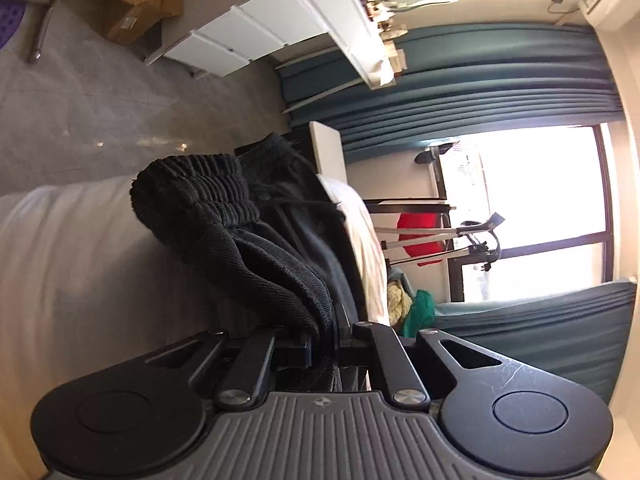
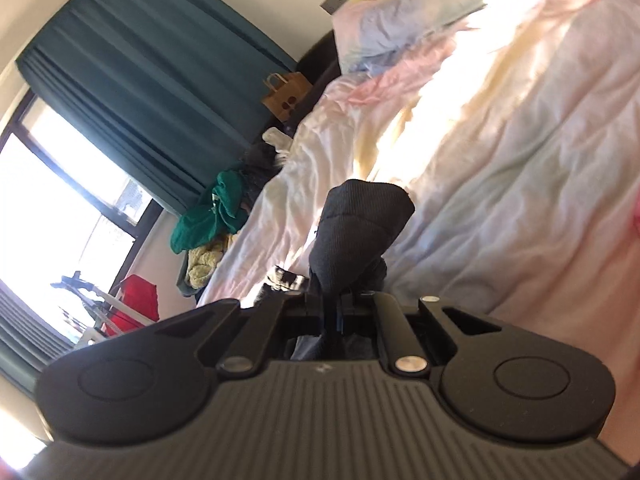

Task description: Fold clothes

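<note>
A black garment (image 1: 240,232) with a ribbed elastic waistband hangs in the left wrist view, held off the bed. My left gripper (image 1: 325,340) is shut on its cloth, which bunches between the jaws and drapes forward. In the right wrist view my right gripper (image 2: 332,304) is shut on another part of the black garment (image 2: 356,224), and a folded corner stands up above the jaws. The pastel bedsheet (image 2: 500,168) lies under and beyond it. The fingertips are hidden by the cloth in both views.
A pile of green and yellow clothes (image 2: 212,216) lies beside the bed. Teal curtains (image 1: 480,80) frame a bright window (image 1: 540,208). White drawers (image 1: 248,32), cardboard boxes (image 1: 144,0), a paper bag (image 2: 286,94), pillows (image 2: 400,20) and a drying rack with a red item (image 1: 424,236) stand around.
</note>
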The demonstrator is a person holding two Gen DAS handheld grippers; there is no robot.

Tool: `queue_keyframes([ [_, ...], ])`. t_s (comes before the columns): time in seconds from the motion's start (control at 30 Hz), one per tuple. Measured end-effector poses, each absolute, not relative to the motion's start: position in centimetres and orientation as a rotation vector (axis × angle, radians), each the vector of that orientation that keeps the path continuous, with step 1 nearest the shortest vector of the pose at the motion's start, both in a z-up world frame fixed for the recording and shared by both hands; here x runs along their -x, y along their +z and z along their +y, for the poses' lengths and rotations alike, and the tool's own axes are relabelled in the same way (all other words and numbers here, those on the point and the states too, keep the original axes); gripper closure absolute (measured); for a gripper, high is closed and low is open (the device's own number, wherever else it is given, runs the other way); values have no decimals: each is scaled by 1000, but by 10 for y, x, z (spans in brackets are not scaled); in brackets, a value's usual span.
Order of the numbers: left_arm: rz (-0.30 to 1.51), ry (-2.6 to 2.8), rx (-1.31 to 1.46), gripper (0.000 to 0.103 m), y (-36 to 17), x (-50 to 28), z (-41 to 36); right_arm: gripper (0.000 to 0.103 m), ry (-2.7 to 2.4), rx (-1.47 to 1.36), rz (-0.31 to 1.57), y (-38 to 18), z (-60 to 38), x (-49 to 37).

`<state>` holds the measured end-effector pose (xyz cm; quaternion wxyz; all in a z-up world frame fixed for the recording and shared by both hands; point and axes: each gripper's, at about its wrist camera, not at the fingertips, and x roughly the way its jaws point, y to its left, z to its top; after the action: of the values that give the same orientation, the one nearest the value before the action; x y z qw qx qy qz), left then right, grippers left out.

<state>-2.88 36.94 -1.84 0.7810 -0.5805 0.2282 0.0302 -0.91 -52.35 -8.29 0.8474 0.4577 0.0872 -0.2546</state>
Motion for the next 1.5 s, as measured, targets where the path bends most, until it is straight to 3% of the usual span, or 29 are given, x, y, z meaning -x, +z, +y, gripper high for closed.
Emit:
queue_keyframes([
  [0.27,505,99,1065,94,52,-168,345,95,-572,-865,266,-51,-537,-135],
  [0.5,597,209,965,93,16,-351,324,94,-629,-768,416,-93,-539,-257],
  [0.67,656,257,912,90,-36,-410,316,93,-634,-734,509,-136,-538,-306],
  [0.77,653,240,913,86,-50,-410,318,85,-549,-788,490,-144,-546,-300],
  [0.83,626,215,914,75,-49,-397,321,74,-469,-826,487,-142,-551,-289],
  [0.9,594,186,894,52,-41,-380,320,62,-396,-870,464,-138,-555,-270],
  [1.03,539,101,869,34,-19,-332,312,35,-344,-944,362,-127,-551,-207],
  [1.1,530,75,870,23,-12,-302,306,34,-330,-979,324,-125,-548,-175],
  [1.3,510,31,989,14,-32,-200,296,34,-245,-1111,360,-130,-541,-126],
  [1.5,605,63,1159,14,-78,-151,307,34,-164,-1273,407,-164,-536,-121],
])
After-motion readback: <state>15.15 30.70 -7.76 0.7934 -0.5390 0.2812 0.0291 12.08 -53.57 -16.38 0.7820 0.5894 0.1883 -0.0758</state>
